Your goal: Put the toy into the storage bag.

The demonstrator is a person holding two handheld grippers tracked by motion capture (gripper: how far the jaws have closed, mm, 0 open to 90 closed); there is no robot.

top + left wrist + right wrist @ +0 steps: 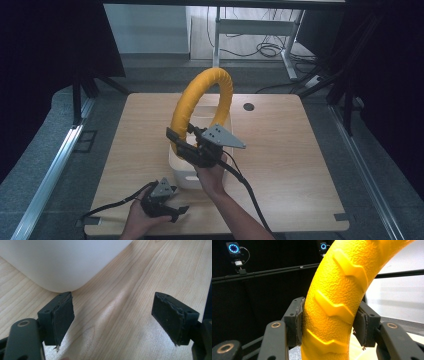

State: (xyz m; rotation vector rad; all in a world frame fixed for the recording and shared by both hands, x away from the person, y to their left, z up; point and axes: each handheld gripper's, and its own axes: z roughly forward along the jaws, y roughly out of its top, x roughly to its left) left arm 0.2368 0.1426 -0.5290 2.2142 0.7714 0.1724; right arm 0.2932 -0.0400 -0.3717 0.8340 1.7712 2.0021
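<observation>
A big yellow ring [202, 95] with a textured, ridged surface stands upright above a white bin [186, 177] in the middle of the table. My right gripper [184, 142] is shut on the ring's lower left part; in the right gripper view both pads press the yellow ring [332, 305] at my right gripper [328, 322]. My left gripper [175, 210] rests near the table's front edge, just left of the bin's near corner, open with nothing between its jaws. In the left gripper view my left gripper [113, 317] stands over bare wood, with the white bin [62, 262] a little ahead.
The wooden table [285, 150] has a round cable hole [248, 106] at the back right. Black cables trail from both grippers across the front. Metal rails run along both sides, and a desk frame with cables stands on the floor behind.
</observation>
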